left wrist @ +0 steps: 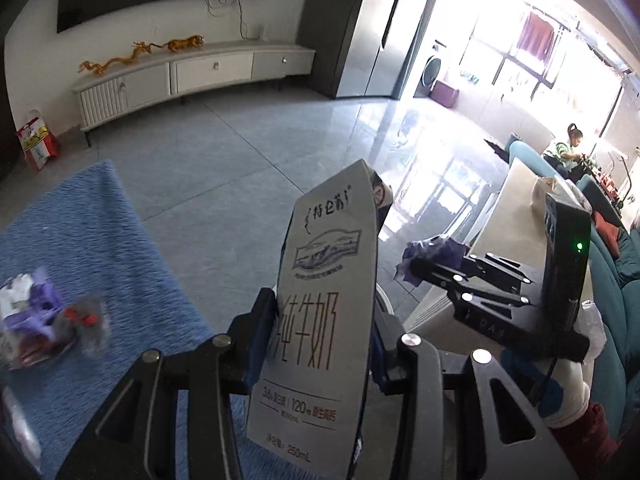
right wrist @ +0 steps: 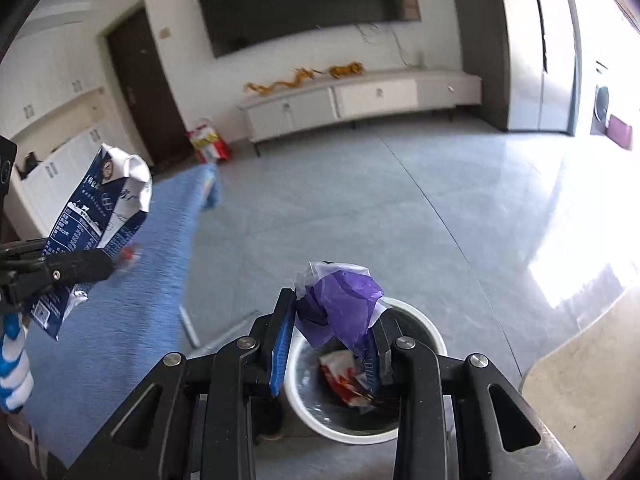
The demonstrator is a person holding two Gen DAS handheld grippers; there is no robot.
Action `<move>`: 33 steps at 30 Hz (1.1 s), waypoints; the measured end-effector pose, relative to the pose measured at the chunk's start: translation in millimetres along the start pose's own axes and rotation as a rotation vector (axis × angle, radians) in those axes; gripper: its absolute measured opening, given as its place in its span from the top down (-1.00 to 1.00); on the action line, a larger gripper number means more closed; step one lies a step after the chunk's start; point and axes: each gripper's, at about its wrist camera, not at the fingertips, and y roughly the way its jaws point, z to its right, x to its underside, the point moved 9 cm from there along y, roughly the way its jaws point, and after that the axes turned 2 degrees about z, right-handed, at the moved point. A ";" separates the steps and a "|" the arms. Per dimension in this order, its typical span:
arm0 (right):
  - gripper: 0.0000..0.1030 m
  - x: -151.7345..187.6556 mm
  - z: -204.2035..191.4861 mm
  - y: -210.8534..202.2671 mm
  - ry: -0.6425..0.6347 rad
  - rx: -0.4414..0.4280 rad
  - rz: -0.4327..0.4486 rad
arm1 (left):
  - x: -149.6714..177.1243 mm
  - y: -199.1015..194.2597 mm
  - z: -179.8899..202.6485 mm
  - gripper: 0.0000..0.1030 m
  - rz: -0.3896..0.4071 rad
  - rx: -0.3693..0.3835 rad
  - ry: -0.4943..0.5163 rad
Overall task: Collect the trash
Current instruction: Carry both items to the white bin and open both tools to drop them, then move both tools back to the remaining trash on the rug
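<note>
Both grippers carrying trash toward the bin

Right gripper fingers are pinching a purple wrapper above the white bin; left gripper is clamping a milk carton. Releasing should come next, probably.

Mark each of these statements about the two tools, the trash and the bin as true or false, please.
1. The left tool holds a milk carton. True.
2. The right tool is empty. False: it grips a crumpled purple wrapper.
3. The white bin lies below the right tool and already contains a red and white wrapper. True.
4. The blue cloth has no trash left on it. False: some blurred wrappers lie on it.
5. The milk carton is already inside the bin. False: it is in the air, in the left tool.
</note>
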 end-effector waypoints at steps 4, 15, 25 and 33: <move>0.38 8.0 16.9 25.3 0.019 0.028 -0.047 | -4.2 41.6 9.0 0.19 -0.039 0.011 -0.027; 0.08 23.5 39.9 54.0 0.054 0.092 -0.106 | -14.1 79.8 22.3 0.06 -0.079 0.081 -0.089; 0.07 5.5 27.2 0.9 0.078 0.061 -0.012 | -12.1 0.8 12.0 0.06 0.075 0.042 -0.045; 0.01 -36.4 -27.7 -69.2 0.012 0.005 0.146 | 6.4 -87.2 -23.2 0.06 0.163 -0.035 -0.067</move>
